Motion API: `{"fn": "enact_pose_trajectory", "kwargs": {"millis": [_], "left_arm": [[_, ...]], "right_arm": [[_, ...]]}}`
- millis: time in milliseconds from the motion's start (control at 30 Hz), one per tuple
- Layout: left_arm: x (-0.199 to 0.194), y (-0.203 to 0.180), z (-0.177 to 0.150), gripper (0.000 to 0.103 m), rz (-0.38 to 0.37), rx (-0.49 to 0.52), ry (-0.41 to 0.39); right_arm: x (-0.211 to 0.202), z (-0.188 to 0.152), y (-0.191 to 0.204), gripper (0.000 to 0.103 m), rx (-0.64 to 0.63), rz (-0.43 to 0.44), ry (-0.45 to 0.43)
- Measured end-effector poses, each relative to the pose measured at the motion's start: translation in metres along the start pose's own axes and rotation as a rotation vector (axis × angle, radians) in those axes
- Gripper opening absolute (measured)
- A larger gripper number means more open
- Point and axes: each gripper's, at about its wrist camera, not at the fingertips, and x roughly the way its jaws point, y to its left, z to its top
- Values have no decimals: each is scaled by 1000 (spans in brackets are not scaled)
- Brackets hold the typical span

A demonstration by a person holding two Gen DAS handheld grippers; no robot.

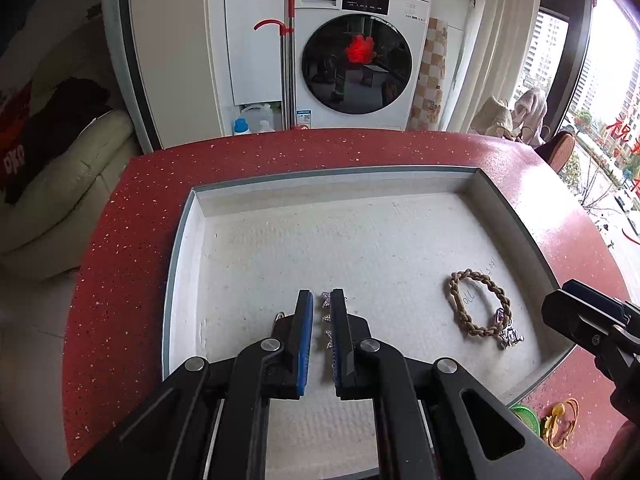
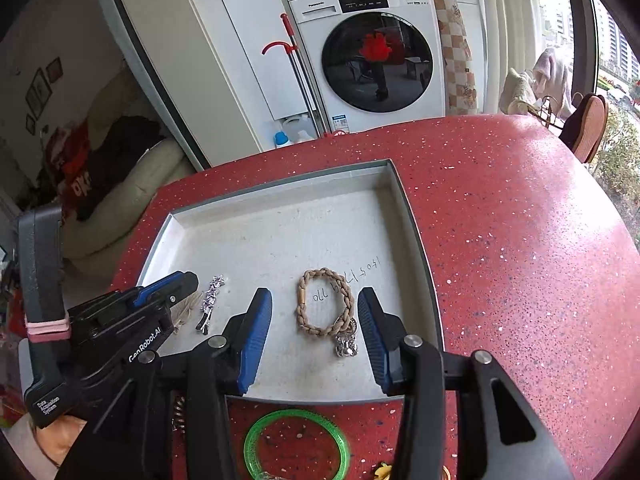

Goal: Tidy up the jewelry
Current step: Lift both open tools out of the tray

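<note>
A shallow grey-rimmed tray [image 1: 182,240] with a white floor sits on the red speckled table [image 1: 120,248]. My left gripper [image 1: 323,300] has its jaws slightly apart, and a silver star hair clip [image 1: 326,320] lies in the gap. The clip also shows in the right wrist view [image 2: 210,298], lying on the tray floor beside the left gripper [image 2: 188,284]. A braided tan bracelet [image 1: 478,304] with a silver charm [image 1: 510,336] lies at the tray's right. My right gripper [image 2: 314,300] is open above that bracelet [image 2: 324,304].
A green bangle [image 2: 296,444] lies on the table in front of the tray, with a yellow piece [image 1: 558,424] beside it and a small spring-like item [image 2: 179,412] to its left. A washing machine [image 1: 352,52] and a sofa [image 1: 60,184] stand beyond the table's far edge.
</note>
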Motion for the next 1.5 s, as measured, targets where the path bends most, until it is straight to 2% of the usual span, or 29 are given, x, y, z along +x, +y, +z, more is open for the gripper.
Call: {"fn": "enact_pose_trajectory", "kwargs": {"millis": [367, 400, 433, 467, 500, 700, 767, 833, 933, 1033, 1300, 1433, 1500], "left_arm": [[-29, 7, -7, 27, -45, -31, -23], [-33, 9, -9, 31, -49, -38, -25], [-37, 10, -11, 77, -45, -45, -24], [-41, 12, -13, 103, -25, -56, -27], [-47, 13, -16, 103, -7, -60, -66], [-75, 13, -37, 103, 24, -29, -121], [-86, 14, -47, 103, 31, -29, -139], [-95, 13, -58, 103, 33, -26, -143], [-105, 15, -75, 103, 18, -38, -135], [-114, 13, -94, 103, -32, -41, -117], [-128, 2, -139, 103, -37, -46, -80], [-127, -3, -158, 103, -28, -44, -50], [-125, -5, -166, 103, -28, -52, -28]], "right_arm": [[-30, -18, -8, 49, 40, 25, -19], [-33, -20, -10, 50, 44, 27, -21], [-37, -23, -11, 51, 49, 30, -25], [-41, -25, -12, 52, 53, 34, -28], [-45, -28, -13, 53, 57, 37, -32], [-67, -43, -18, 59, 70, 49, -51], [-75, -49, -20, 75, 77, 55, -60], [-83, -55, -21, 84, 79, 67, -78], [-96, -66, -19, 84, 66, 75, -100], [-105, -77, -19, 85, 57, 79, -104], [-124, -105, -31, 85, 89, 95, -141], [-127, -120, -34, 85, 92, 74, -127], [-124, -127, -35, 85, 98, 70, -85]]}}
